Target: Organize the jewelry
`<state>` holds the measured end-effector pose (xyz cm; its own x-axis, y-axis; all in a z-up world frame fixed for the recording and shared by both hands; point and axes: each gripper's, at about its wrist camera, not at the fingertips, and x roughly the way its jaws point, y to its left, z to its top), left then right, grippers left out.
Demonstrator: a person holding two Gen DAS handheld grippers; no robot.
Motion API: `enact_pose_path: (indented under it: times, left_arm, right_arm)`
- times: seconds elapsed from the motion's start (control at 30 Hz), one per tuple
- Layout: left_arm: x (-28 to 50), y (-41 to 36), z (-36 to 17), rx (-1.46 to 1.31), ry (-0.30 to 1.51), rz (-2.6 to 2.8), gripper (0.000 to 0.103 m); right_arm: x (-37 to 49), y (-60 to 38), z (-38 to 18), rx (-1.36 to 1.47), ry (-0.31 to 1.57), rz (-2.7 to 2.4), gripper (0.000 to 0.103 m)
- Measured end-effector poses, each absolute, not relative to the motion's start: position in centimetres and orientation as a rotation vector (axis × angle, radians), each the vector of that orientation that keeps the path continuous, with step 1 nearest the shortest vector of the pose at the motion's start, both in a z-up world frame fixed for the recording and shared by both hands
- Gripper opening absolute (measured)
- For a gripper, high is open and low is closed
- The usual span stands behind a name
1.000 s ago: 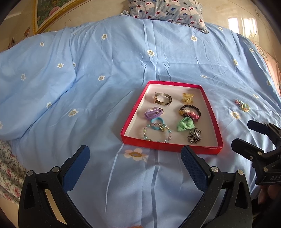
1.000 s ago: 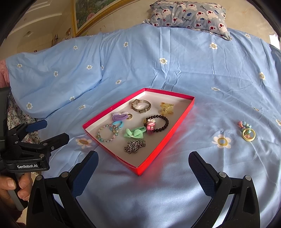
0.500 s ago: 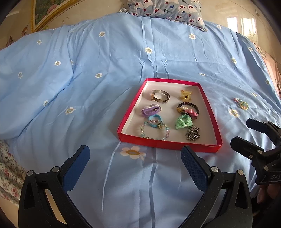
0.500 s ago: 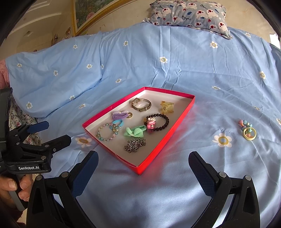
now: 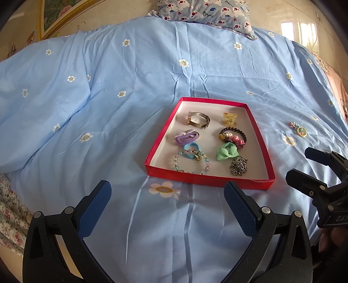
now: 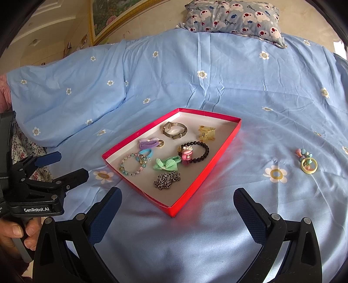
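Note:
A red shallow box (image 5: 261, 148) (image 6: 219, 150) lies on the blue bed cover and holds several jewelry pieces: a metal bangle (image 5: 198, 118), a yellow clip (image 6: 206, 132), a black bead bracelet (image 6: 199, 152), a green bow (image 6: 166, 164), a chain (image 5: 238, 165). A pale yellow ring charm (image 5: 300, 130) (image 6: 308, 164) lies loose on the cover right of the box. My left gripper (image 5: 167, 193) is open and empty before the box's near edge. My right gripper (image 6: 177, 200) is open and empty near the box's front corner.
A patterned pillow (image 6: 235, 18) lies at the head of the bed. A floral sheet (image 5: 10, 206) shows at the left edge. A framed picture (image 6: 113, 19) hangs on the wall behind.
Both views have drifted slightly; the box sits a little higher and further in the left wrist view. Both grippers stay open and empty.

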<state>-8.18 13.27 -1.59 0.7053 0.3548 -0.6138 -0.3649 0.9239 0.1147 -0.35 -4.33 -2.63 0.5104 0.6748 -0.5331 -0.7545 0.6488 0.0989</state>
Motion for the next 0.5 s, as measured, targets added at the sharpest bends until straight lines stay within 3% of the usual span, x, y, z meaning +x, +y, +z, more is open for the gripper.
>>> enact_pose_path:
  times: [0.5]
  left_arm:
    - [-8.06,13.2,-1.55,-0.014,0.68,0.396,0.103]
  right_arm:
    - [-0.34,-4.32,-2.67,-0.154,0.575,0.864,0.103]
